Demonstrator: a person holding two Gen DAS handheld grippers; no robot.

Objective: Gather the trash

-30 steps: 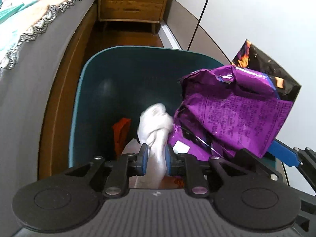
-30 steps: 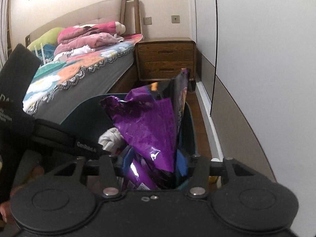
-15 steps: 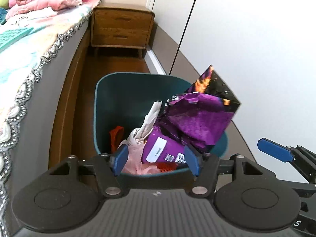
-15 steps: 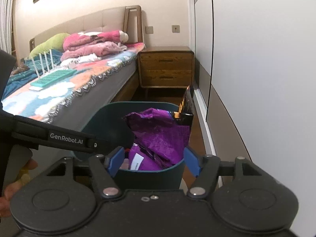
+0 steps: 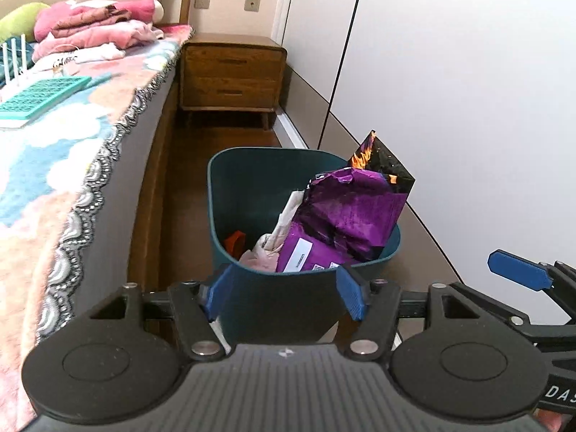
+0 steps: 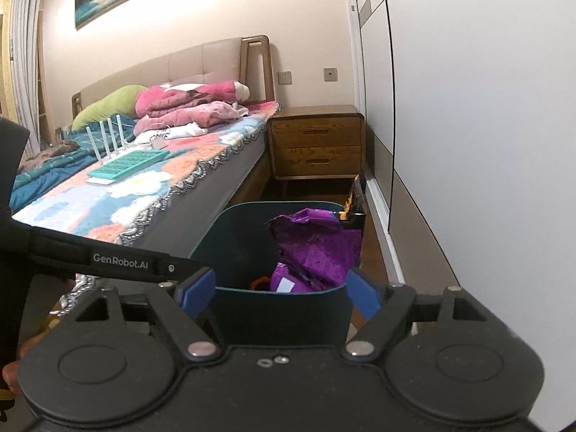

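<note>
A dark teal bin [image 5: 234, 194] [image 6: 280, 306] stands on the wooden floor between the bed and the wardrobe. A crumpled purple snack bag [image 5: 352, 216] [image 6: 320, 244] sticks out of it on the right, with a black flame-printed bag [image 5: 385, 165] behind it. White and pink tissue [image 5: 266, 248] and an orange scrap [image 5: 234, 241] lie inside. My left gripper [image 5: 286, 293] hangs above the bin's near rim, jaws opening, nothing between them. My right gripper [image 6: 279, 289] is also over the near rim, jaws opening and empty.
The bed [image 6: 151, 194] with a patterned cover runs along the left, holding folded clothes [image 6: 187, 108] and a teal tray [image 6: 129, 165]. A wooden nightstand [image 5: 232, 72] stands at the far end. White wardrobe doors [image 5: 450, 90] close the right side.
The left gripper let go of the white tissue and the right let go of the purple bag; both now lie in the bin. Both grippers opened and drew back and up from the bin.
</note>
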